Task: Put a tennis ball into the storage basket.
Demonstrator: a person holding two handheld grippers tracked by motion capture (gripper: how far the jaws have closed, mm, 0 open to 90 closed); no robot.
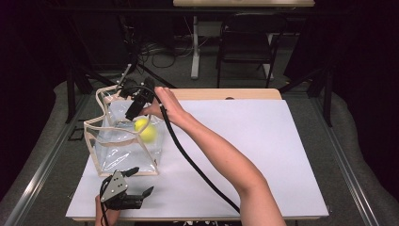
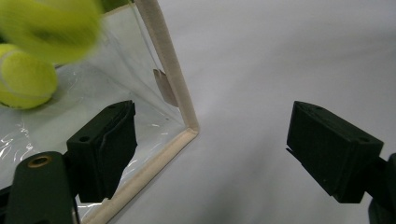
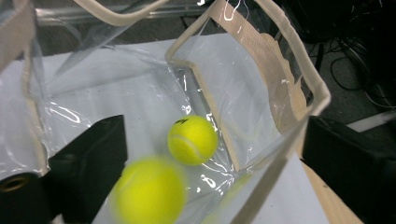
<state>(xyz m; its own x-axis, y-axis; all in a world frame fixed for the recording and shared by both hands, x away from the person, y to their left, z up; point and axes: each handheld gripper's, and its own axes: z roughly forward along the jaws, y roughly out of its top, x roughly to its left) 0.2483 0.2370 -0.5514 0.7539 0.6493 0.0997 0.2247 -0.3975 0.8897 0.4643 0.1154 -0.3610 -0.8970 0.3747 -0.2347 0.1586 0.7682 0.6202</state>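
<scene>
Nearest the person's edge of the table: left gripper sits low over the white sheet, just off the near corner of the clear bag, jaws spread wide with nothing between them. In the left gripper view one jaw sits in front of the bag's clear wall, the other over bare sheet, and the cream-trimmed bottom corner of the bag lies between them, not touched by either as far as I can tell. Next out: the bag itself, clear plastic with cream edging and handles, standing upright on the left part of the sheet, mouth up. Inside it, one tennis ball rests sharp on the bag floor near the inner fold. A second tennis ball shows blurred between the right jaws, loose, neither jaw touching it. The high view shows yellow through the bag wall, around mid-height. Farther: right gripper hangs over the bag mouth, pointing down into it, jaws open and gripping nothing; the forearm reaches across the sheet from the bottom right, cable trailing along it. Beyond the table: a dark folding chair and cables on the floor.
</scene>
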